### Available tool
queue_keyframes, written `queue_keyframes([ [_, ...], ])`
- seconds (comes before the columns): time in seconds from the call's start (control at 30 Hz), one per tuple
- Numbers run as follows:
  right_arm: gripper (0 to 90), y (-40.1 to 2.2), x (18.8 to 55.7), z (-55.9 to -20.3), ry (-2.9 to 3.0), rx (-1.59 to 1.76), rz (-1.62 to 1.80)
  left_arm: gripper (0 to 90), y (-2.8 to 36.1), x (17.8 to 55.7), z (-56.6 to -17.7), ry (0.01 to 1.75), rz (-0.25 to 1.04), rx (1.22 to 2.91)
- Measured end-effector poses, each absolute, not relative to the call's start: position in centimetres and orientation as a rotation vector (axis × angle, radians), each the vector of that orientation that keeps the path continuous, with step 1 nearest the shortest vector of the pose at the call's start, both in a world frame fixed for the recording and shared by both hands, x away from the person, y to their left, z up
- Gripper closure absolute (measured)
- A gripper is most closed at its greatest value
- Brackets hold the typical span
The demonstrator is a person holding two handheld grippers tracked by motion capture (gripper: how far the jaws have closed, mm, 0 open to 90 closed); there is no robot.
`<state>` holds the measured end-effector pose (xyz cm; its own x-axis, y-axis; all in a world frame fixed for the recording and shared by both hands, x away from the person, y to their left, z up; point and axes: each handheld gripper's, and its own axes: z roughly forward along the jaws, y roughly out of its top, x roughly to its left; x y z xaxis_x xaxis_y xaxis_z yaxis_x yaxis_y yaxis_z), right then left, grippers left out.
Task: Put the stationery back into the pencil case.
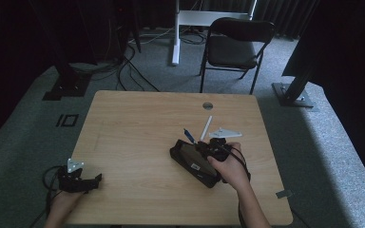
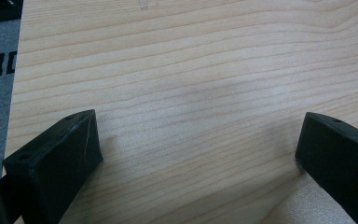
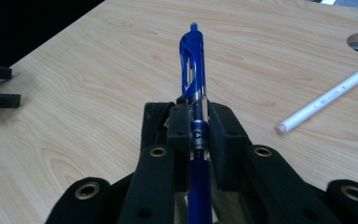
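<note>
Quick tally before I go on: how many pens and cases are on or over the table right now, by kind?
Blue pen, clamped in the right gripper: 1
White pen, lying on the table: 1
Black case, under the right gripper: 1
Total: 3

Blue pen [image 3: 192, 70]; white pen [image 3: 323, 101]; pale woodgrain table [image 1: 133, 142].
</note>
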<state>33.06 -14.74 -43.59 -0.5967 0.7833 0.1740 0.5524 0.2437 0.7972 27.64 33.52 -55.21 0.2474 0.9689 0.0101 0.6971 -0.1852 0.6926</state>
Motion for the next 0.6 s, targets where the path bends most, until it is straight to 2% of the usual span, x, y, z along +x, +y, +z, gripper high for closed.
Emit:
queue_keyframes([
  [0.6,79.3,-14.6,32.6,-45.6,2.367,1.2,1.225,0.1,33.5,27.6,-55.2,1.512,0.62,1.957],
])
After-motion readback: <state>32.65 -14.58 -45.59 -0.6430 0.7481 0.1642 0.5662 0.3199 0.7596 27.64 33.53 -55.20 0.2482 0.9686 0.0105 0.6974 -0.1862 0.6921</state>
